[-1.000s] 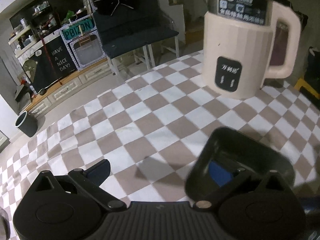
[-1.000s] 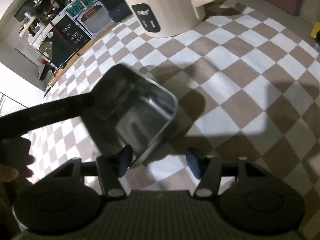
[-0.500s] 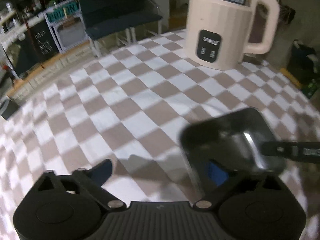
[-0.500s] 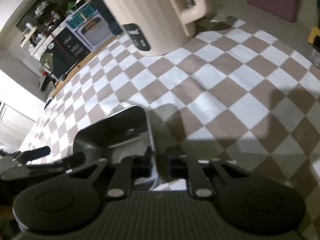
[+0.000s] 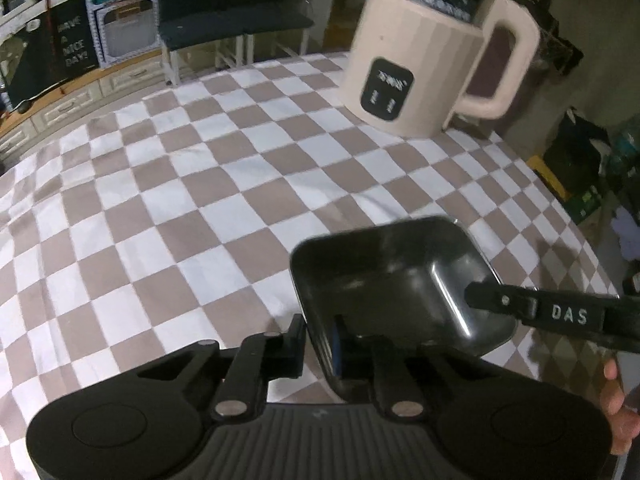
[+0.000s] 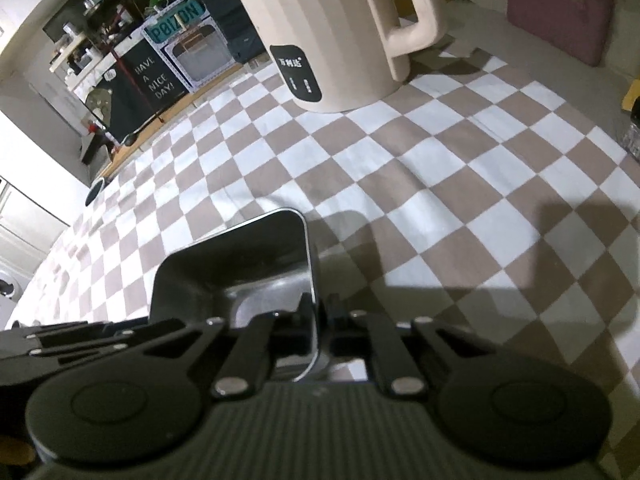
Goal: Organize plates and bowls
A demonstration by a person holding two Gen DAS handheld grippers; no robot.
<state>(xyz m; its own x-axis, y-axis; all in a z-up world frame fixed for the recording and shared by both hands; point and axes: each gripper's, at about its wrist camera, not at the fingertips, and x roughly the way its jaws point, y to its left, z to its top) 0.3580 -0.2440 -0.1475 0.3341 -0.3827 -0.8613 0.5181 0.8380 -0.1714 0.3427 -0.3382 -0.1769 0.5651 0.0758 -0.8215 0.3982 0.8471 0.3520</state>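
Left wrist — checkered tablecloth (image 5: 192, 200), beige kettle (image 5: 416, 76)

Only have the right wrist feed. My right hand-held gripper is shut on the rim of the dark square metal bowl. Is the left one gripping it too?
Observer: Yes. The left hand-held gripper is shut on the dark square metal bowl, with one finger inside the wall and one outside.
Operator: Which wall?
Observer: The one nearest the left camera. The right hand-held gripper comes in from that view's right, onto the adjacent wall.
Operator: Anything in the bowl?
Observer: Nothing shows in the part of the inside that the left view sees.
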